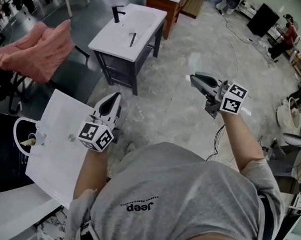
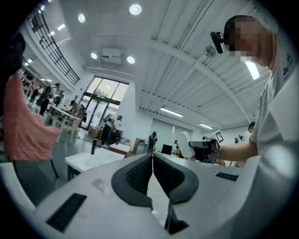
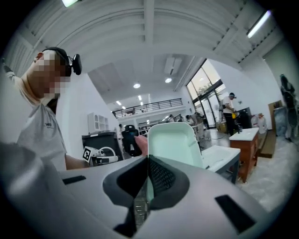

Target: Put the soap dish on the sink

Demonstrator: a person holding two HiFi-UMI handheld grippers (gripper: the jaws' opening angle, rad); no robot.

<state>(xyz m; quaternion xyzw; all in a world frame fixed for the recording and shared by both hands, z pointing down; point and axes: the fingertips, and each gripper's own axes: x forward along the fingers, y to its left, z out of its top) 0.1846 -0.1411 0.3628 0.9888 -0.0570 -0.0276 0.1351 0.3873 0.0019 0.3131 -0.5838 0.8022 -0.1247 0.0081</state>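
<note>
- Holding the soap dish (image 3: 174, 140) by one edge, the right gripper (image 3: 148, 159) has its jaws pinched nearly together on the thin rim. The pale tray stands out beyond the pads with its hollow facing the camera (a rim pinch is about the only hold a shallow dish offers).
- The dish is out in open air. In the head view that gripper hangs over the floor (image 1: 180, 110), well apart from the white sink (image 1: 129, 33) with the black tap (image 1: 117, 13) up ahead.
- The left gripper (image 2: 152, 158) has its jaws pressed together with nothing between them. It hangs spare at the person's left, near a second white basin (image 1: 52, 146) (which of the two is the target, I can't say).
- My read is that this is the carry stage, with the dish in hand and the placing not yet begun.
- The flat top beside the tap looks the natural landing spot. A dark slim thing (image 1: 132, 39) lies on that top, so the dish wants a bare patch clear of it.
- One risk is that the dish, gripped at a single edge, could pivot in the pads. It probably needs tipping flat before it is let go.
</note>
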